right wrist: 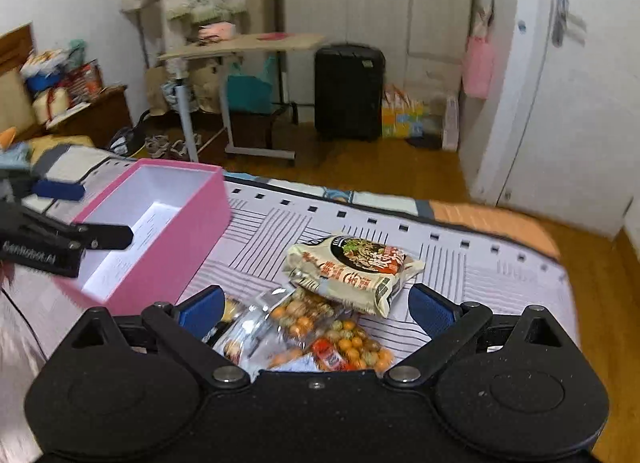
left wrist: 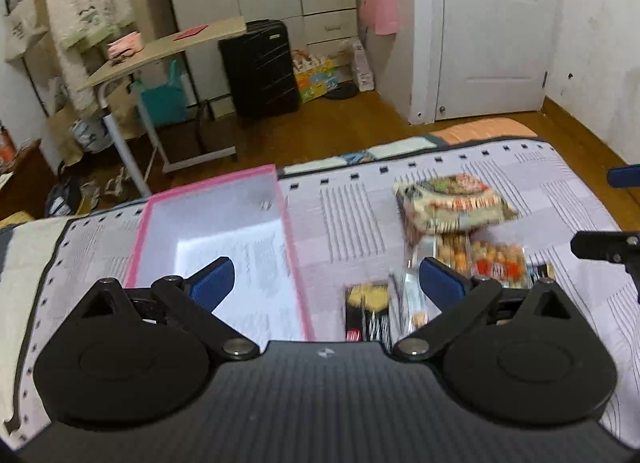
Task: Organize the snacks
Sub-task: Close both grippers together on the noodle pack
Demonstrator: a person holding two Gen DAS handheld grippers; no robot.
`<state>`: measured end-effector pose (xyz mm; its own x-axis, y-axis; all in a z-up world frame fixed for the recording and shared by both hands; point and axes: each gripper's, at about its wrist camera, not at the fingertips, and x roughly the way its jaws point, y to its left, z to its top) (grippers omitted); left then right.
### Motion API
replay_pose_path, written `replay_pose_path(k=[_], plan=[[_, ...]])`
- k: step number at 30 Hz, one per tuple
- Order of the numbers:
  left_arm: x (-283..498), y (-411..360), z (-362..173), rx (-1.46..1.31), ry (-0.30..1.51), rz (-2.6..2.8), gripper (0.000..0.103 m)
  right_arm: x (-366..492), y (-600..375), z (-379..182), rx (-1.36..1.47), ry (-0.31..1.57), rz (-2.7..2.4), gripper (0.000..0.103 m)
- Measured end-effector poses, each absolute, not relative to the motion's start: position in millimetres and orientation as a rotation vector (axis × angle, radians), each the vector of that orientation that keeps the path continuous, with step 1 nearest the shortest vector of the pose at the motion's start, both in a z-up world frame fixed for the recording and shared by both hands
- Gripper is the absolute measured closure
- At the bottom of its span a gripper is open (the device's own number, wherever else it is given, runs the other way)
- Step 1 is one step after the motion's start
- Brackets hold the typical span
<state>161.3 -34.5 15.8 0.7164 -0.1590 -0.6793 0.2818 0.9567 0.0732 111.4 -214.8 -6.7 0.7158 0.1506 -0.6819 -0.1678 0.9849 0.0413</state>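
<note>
A pink box (left wrist: 216,199) with a white inside lies open on the bed; it also shows in the right wrist view (right wrist: 176,231). My left gripper (left wrist: 326,283) is open and empty, above the box's right wall. To its right lie a noodle packet (left wrist: 452,203), clear bags of coloured nut snacks (left wrist: 496,261) and a dark snack pack (left wrist: 368,311). My right gripper (right wrist: 314,311) is open and empty just above the nut snack bags (right wrist: 320,337), with the noodle packet (right wrist: 352,267) beyond. The left gripper (right wrist: 76,215) appears at the left of the right wrist view.
The snacks lie on a striped purple bedspread (left wrist: 352,215). Beyond the bed are a wooden floor (left wrist: 320,135), a rolling side table (left wrist: 160,51), a black suitcase (left wrist: 260,67) and a white door (left wrist: 492,31).
</note>
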Motion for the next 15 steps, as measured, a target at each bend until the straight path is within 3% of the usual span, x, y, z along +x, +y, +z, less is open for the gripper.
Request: replay_pose_path(k=[7, 12, 15], plan=[[239, -59, -13, -0.066, 0.764, -0.364, 0.003, 185, -259, -60, 0.332, 0.856, 0.084, 0.017], [289, -95, -52, -0.102, 0.856, -0.386, 0.019, 220, -271, -97, 0.376, 0.884, 0.01, 0.025], [313, -113, -78, -0.097, 0.921, -0.375, 0.023, 237, -273, -115, 0.394, 0.901, -0.032, 0.026]])
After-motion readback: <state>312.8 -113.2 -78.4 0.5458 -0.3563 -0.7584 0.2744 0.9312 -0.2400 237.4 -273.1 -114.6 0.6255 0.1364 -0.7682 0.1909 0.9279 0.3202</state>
